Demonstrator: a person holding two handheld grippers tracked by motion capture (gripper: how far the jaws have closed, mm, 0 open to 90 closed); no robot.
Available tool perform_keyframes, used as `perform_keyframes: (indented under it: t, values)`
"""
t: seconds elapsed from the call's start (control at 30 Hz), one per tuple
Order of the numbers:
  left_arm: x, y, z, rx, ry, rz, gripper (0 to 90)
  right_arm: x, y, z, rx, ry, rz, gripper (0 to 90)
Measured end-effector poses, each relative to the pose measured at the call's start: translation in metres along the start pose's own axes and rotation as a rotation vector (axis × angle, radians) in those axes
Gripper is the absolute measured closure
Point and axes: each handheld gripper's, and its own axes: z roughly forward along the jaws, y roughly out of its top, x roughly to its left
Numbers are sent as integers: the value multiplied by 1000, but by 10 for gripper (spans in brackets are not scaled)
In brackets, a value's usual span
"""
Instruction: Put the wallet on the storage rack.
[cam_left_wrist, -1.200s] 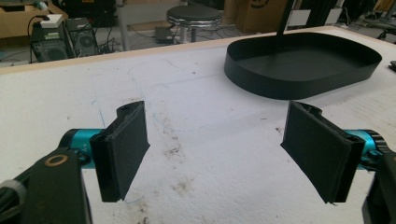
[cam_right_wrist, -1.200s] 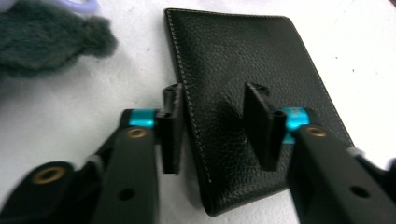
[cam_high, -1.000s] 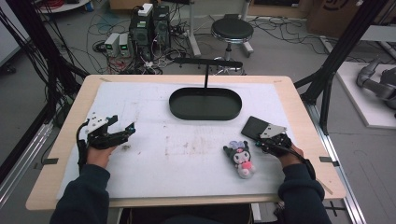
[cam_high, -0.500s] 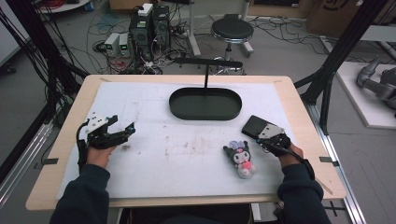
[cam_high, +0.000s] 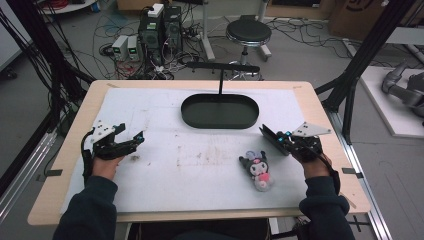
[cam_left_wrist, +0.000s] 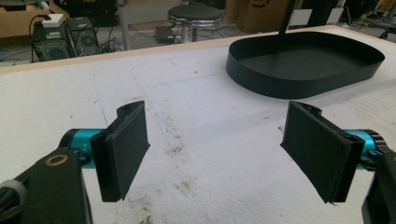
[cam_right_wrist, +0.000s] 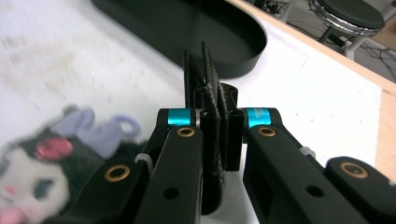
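Nothing has shifted since a second ago: both my grippers hover, the plush toy (cam_high: 257, 169) lies untouched.

My left gripper (cam_high: 129, 140) gapes wide; right gripper (cam_high: 270, 136) pressed closed, empty, beside the toy. Black tray (cam_high: 220, 111) holds nothing; no writing readable.

The table (cam_high: 320, 107) carries a white mat (cam_high: 165, 175), a black tray (cam_high: 220, 111) and a plush toy (cam_high: 257, 170).

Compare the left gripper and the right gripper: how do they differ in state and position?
The left gripper has its jaws wide apart with nothing between them; the right gripper has its jaws pressed together. The left gripper hovers over bare table, far from the plush toy; the right gripper is close beside that toy. Both are hand-held, black with blue rings, and point toward the black tray.
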Motion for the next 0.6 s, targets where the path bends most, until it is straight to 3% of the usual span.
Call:
perform_keyframes:
  t: [0.1, 0.2, 0.33, 0.5, 0.6]
  values:
    - [0, 0, 0, -5, -3, 1, 221, -4, 0, -2, 4, -44, 11, 899]
    - [-1, 0, 0, 1, -4, 4, 221, -9, -3, -1, 14, -116, 35, 900]
    - [-1, 0, 1, -1, -5, 6, 221, -12, -3, -1, 33, -226, 24, 900]
    - [-2, 0, 0, 2, -9, 11, 221, -14, -6, 2, 51, -266, 31, 900]
    - [-2, 0, 1, 1, -8, 11, 221, -15, -6, 1, 35, -253, 34, 900]
